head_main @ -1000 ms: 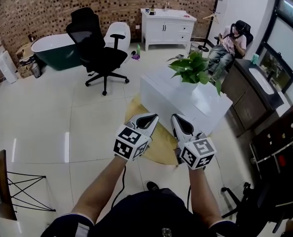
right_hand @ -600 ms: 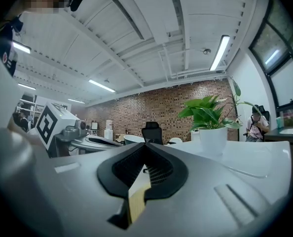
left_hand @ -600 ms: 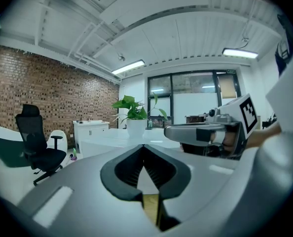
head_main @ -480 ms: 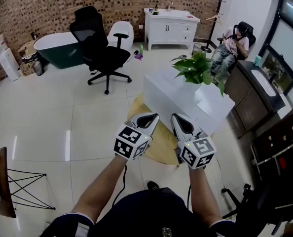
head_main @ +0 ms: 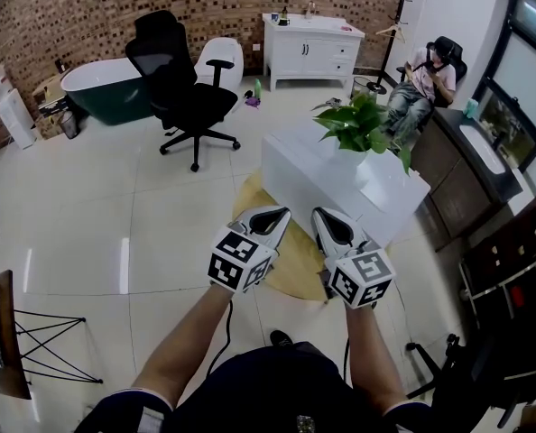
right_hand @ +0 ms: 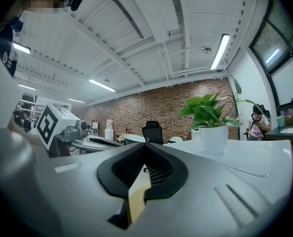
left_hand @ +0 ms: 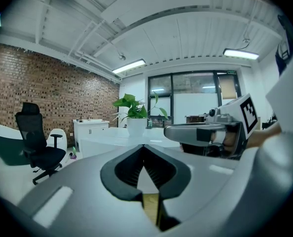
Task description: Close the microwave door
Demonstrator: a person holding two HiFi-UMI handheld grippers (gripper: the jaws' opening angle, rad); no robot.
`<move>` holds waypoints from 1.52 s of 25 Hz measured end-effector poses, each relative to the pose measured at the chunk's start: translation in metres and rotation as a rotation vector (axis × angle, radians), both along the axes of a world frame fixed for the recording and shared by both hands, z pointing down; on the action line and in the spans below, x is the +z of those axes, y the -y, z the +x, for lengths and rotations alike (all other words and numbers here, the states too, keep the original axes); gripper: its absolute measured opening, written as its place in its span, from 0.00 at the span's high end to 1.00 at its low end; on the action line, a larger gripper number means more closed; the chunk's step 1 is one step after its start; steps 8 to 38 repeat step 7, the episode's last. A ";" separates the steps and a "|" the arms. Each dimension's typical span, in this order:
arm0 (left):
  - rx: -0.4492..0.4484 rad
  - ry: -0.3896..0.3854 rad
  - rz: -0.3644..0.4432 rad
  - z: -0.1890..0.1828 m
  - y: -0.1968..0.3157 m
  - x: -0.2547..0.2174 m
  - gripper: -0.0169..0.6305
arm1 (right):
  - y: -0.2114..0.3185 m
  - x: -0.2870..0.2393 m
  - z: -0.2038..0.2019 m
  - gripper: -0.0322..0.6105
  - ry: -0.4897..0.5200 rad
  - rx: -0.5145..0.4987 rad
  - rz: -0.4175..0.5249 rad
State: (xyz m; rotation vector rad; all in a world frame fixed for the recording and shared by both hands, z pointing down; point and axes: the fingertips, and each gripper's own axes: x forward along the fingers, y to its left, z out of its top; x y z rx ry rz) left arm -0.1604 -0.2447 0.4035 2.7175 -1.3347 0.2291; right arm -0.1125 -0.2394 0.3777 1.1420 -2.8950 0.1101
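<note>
Microwave door unseen, white counter [head_main: 315,177] ahead, plant [head_main: 359,123], chair [head_main: 180,87]

Your head camera looks forward and steeply down from above your forearms, with the left tongs [head_main: 283,212] and right tongs [head_main: 318,213] close below and the room spread beyond. Each tongs camera sits just behind its own jaws, looking about level along them, so near that they fill the lower frame. All three views share the potted plant [head_main: 358,124] on the white counter [head_main: 306,171] and the black office chair [head_main: 182,84], and each tongs view catches the other tongs at its side.
</note>
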 end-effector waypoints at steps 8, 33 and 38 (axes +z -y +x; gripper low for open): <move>-0.001 0.001 -0.005 -0.002 0.000 0.000 0.96 | 0.000 -0.001 -0.003 0.95 -0.005 -0.011 -0.001; -0.001 0.001 -0.005 -0.002 0.000 0.000 0.96 | 0.000 -0.001 -0.003 0.95 -0.005 -0.011 -0.001; -0.001 0.001 -0.005 -0.002 0.000 0.000 0.96 | 0.000 -0.001 -0.003 0.95 -0.005 -0.011 -0.001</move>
